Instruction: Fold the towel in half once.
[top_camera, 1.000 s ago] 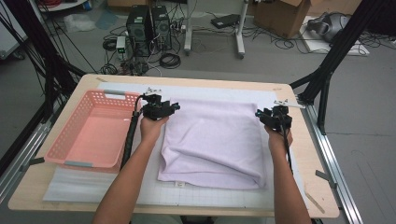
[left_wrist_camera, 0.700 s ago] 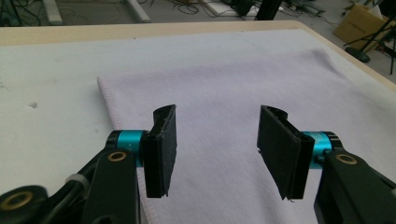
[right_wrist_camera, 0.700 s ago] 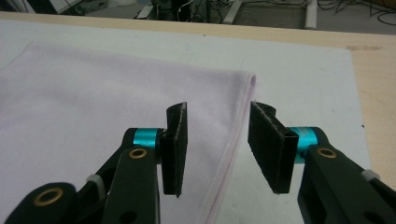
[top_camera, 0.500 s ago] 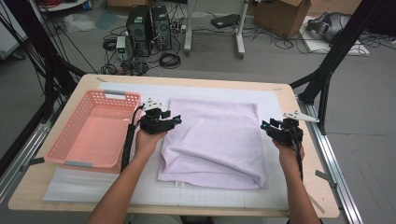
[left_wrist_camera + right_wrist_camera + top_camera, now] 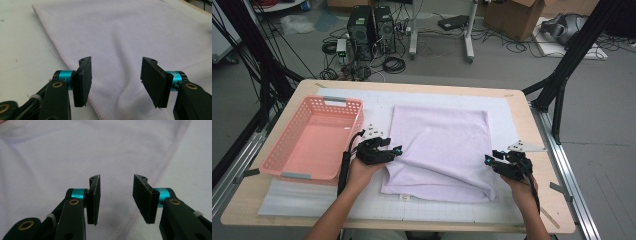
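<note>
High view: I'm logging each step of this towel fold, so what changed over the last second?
Both hands drew back toward the person along the lilac towel: the left gripper down its left edge, the right gripper to its near right corner. The jaws of both have just been opening and stand open, empty, over the cloth. The towel and the pink basket stayed put.

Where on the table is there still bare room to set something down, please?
Free patches: the white mat between the pink basket and the lilac towel; the strip along the near edge below the towel; the mat right of the towel. The basket itself is empty. It is crowded at the towel's near corners, where the left gripper and the right gripper hover open.
</note>
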### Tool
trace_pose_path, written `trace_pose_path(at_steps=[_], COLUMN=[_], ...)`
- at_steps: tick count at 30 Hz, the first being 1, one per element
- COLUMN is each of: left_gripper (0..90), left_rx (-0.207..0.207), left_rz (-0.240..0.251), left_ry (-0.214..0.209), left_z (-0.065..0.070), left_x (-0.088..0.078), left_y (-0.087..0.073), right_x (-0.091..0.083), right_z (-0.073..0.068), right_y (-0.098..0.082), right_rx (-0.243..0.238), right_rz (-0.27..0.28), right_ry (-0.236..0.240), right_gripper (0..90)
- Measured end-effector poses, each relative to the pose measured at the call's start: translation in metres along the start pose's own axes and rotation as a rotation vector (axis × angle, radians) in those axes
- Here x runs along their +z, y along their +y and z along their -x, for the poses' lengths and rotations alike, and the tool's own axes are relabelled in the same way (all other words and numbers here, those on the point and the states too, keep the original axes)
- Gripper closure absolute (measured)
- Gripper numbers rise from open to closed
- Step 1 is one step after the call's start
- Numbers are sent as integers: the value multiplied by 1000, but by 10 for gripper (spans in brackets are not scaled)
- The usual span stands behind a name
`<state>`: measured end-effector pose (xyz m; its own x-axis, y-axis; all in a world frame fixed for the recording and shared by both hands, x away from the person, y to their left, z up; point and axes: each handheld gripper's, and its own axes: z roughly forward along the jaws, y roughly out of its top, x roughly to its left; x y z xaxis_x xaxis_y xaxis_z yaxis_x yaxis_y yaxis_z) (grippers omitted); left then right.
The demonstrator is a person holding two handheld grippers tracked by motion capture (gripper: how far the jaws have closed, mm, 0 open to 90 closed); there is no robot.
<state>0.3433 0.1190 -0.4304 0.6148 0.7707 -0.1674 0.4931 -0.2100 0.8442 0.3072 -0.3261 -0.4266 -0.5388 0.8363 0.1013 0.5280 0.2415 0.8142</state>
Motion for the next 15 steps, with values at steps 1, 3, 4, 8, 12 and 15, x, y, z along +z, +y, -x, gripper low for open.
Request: trace_pose_path(at_steps=[1, 3, 4, 8, 12, 15], left_gripper=[427, 427, 429, 523, 766, 849], left_rx=[-6, -23, -27, -6, 16, -6], left_rz=[-15, -53, -86, -126, -124, -87], left_ry=[7, 3, -1, -13, -2, 9], left_z=[0, -2, -3, 0, 3, 1], left_x=[0, 3, 5, 9, 13, 14], left_y=[-2, -7, -9, -11, -11, -10], right_x=[1, 6, 9, 23, 24, 25], right_z=[-3, -9, -12, -19, -20, -19], right_y=[0, -2, -4, -9, -5, -2], right_rx=[-8, -38, -51, -108, -128, -111], right_rz=[-14, -42, -63, -131, -139, -114], right_ry=[14, 32, 33, 11, -1, -27], right_gripper=[569, 570, 570, 675, 869, 870])
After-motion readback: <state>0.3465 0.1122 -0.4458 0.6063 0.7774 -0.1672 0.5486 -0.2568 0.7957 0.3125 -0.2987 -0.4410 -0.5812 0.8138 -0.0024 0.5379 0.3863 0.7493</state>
